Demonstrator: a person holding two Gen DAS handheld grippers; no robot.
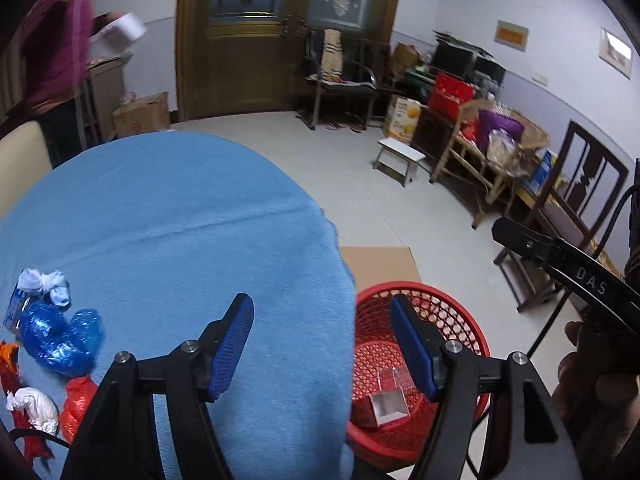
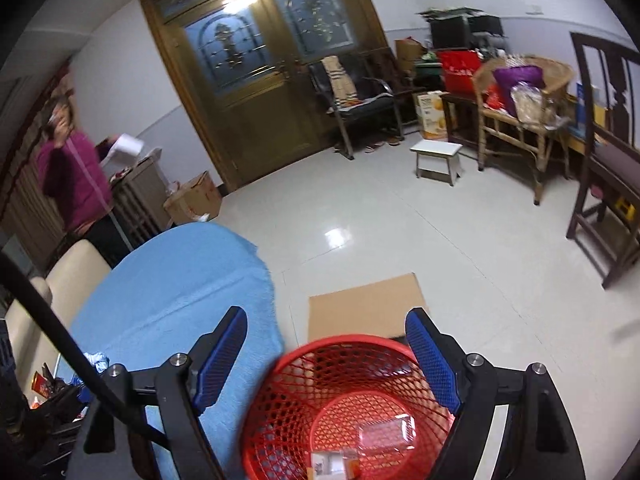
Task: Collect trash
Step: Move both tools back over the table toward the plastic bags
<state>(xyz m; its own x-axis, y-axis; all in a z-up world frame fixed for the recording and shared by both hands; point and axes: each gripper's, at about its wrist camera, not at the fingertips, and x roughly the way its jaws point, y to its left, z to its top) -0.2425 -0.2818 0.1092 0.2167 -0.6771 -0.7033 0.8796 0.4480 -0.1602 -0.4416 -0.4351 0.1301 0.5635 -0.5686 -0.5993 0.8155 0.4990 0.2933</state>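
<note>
Both hand-held grippers are spread and empty. The trash pile (image 1: 52,344) lies on the table (image 1: 168,208) at 9 o'clock of the left hand-held gripper (image 1: 324,344), the nearer one; the right hand-held gripper (image 2: 326,360) hangs over the red basket (image 2: 288,364).

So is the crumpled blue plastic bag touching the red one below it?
Cannot tell. In the left wrist view the blue plastic bag sits just above the red bag, but the boundary is too blurred.
</note>
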